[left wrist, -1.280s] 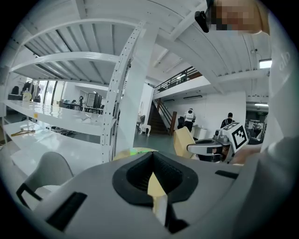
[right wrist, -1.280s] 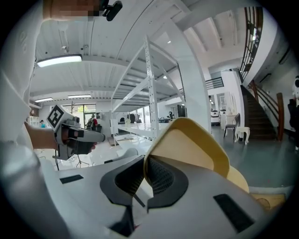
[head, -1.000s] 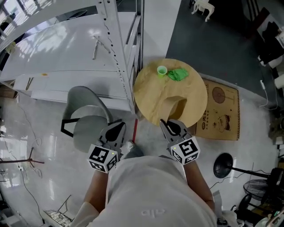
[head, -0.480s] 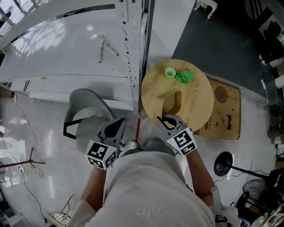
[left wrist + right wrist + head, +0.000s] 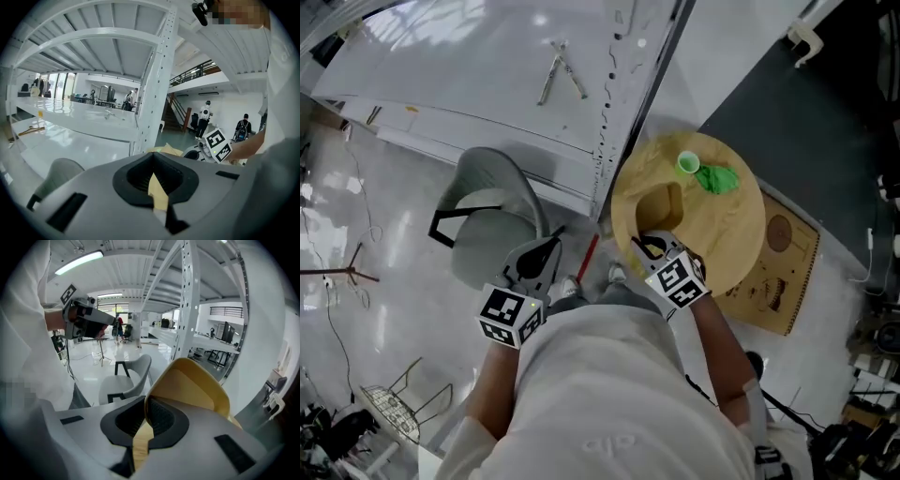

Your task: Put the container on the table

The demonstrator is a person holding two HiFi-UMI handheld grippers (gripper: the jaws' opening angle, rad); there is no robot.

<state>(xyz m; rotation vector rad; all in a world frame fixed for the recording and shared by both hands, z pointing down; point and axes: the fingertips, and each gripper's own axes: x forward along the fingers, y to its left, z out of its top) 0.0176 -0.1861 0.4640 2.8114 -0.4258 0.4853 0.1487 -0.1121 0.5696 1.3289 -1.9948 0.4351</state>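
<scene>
Holds one gripper in each hand, low before the body, both forearms stretched forward.
Grips the rim of the container [image 5: 662, 207] with the right gripper [image 5: 648, 247], jaws pressed on it, tilted steeply down. Carries the left gripper [image 5: 550, 244] well apart from it, jaws together on nothing, pointed only slightly down.

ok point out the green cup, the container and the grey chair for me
green cup [image 5: 688, 164], head view, on its open top
container [image 5: 661, 208], head view, on its hollow inside
grey chair [image 5: 480, 253], head view, on the seat
</scene>
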